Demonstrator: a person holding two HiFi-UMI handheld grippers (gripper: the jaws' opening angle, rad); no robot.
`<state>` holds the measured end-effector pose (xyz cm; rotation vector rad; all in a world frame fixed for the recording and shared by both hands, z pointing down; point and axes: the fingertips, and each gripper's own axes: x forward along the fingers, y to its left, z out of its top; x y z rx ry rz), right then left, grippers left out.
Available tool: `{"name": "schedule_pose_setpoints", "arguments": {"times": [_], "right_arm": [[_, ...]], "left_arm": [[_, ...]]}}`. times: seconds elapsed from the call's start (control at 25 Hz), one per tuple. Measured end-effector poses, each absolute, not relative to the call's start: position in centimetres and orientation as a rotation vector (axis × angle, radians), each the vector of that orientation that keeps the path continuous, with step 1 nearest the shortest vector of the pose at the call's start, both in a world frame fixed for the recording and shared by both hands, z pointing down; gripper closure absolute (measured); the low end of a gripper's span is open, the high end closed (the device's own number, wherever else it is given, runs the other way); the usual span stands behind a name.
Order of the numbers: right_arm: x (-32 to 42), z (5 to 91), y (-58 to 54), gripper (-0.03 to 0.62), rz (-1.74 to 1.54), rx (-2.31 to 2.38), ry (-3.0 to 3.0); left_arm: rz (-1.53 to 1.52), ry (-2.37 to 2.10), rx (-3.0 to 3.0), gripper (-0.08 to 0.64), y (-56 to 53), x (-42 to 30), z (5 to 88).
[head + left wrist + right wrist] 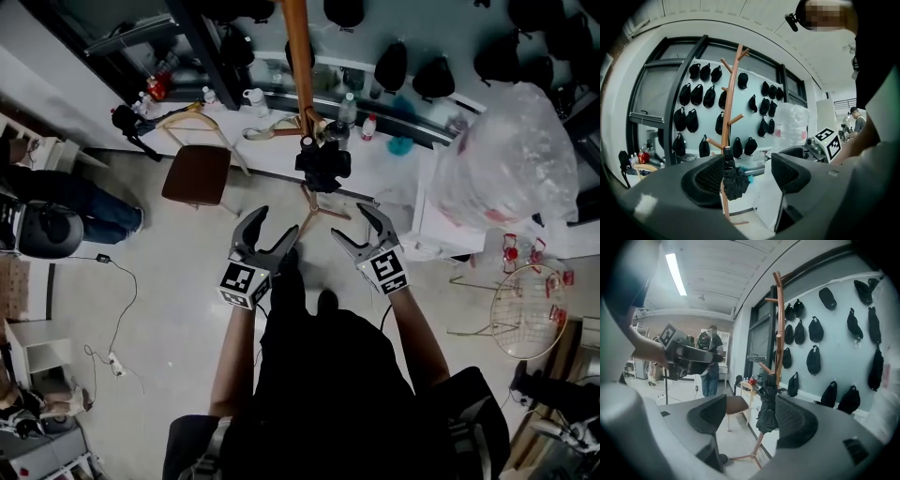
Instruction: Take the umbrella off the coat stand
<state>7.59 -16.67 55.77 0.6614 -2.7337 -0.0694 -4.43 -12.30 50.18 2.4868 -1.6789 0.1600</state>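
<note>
Room: pale floor (178, 309) seen from above; rows of black caps (697, 93) hang on a pale blue wall (839, 333).
Coat stand (731, 89): wooden pole with angled pegs, upright before that wall.
Umbrella (735, 182): black, folded, hanging from a low peg against the pole; long axis vertical, narrow end up, loose fabric bunched below.
Markings: black-and-white square patterns on the left cube (242, 283) and right cube (387, 270); labels on the bottles (349, 111) behind the stand are too small to read.
Left gripper (274, 232): jaws wide apart, holding nothing; umbrella shows in the gap, beyond the pads, untouched.
Right gripper (354, 223): jaws wide apart, empty; umbrella likewise beyond them.
Chair (197, 175): brown seat, left of the stand.
</note>
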Motion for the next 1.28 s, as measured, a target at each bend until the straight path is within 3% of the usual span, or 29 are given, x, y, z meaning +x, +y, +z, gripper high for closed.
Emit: {"name": "schedule_pose_setpoints", "arguments": {"times": [1.28], "right_arm": [[-0.2, 59.1, -26.4, 0.268, -0.052, 0.882, -2.598]], "left_arm": [[0.164, -1.403, 2.661, 0.261, -25.9, -11.9, 51.8]]}}
